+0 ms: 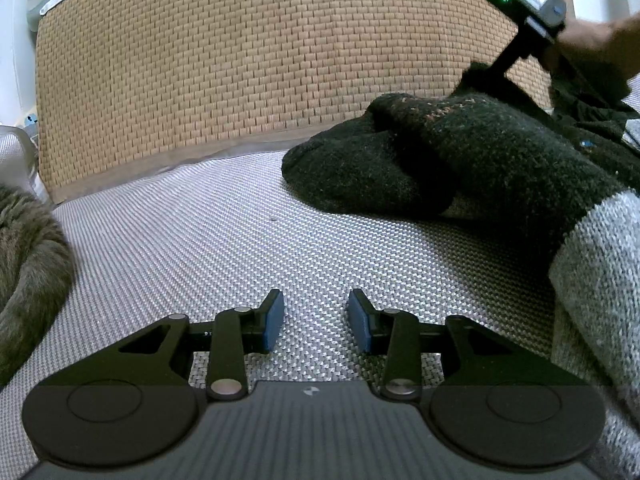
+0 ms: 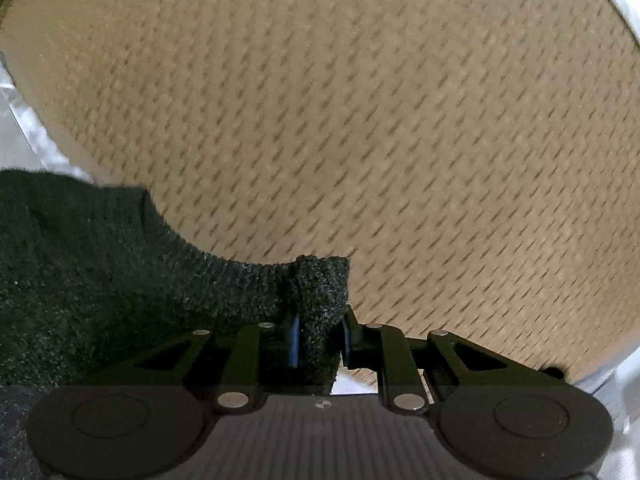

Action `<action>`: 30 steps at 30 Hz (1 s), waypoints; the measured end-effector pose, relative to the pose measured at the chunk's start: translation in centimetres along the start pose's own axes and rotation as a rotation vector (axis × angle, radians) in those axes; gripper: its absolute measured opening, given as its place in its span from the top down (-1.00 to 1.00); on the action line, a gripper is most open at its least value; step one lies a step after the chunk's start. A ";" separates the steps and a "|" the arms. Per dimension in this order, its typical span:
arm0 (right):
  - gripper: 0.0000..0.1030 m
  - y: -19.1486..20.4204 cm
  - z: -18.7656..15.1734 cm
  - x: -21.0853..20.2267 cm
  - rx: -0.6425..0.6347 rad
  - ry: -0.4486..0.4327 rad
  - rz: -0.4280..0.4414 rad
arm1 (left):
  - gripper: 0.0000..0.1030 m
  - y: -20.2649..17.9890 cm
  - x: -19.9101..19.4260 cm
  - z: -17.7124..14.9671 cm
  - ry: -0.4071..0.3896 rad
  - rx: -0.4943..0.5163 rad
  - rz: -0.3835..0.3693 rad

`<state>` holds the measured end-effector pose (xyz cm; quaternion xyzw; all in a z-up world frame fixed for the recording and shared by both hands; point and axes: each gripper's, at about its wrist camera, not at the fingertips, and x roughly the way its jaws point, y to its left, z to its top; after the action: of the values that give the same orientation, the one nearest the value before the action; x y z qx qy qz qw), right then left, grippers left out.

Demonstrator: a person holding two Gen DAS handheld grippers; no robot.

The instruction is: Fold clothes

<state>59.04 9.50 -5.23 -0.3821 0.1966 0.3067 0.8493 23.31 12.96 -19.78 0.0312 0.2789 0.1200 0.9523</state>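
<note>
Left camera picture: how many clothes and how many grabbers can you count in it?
Clothes: 2, the dark sweater with a grey band and a furry olive garment
Grabbers: 2, the left gripper and the right gripper
Total: 4

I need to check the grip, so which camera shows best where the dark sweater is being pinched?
The right wrist view: the right gripper is shut on a bunched edge of the dark sweater. The left wrist view shows the sweater's heap, but the pinch point is hidden.
</note>
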 end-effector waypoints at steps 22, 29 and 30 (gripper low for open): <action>0.04 -6.3 -4.9 -2.8 0.466 0.003 0.219 | 0.21 0.1 0.1 0.1 -0.003 -0.002 0.000; 0.04 -4.5 -9.0 -10.2 0.430 0.018 0.323 | 0.21 0.2 0.1 0.0 -0.001 -0.006 -0.002; 0.04 -4.0 -9.7 -11.2 0.413 0.024 0.340 | 0.21 0.1 0.1 0.1 0.000 -0.004 -0.001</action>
<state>52.51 -4.27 -2.84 -0.1657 0.3263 0.3937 0.8432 23.37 13.09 -19.75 0.0293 0.2788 0.1203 0.9523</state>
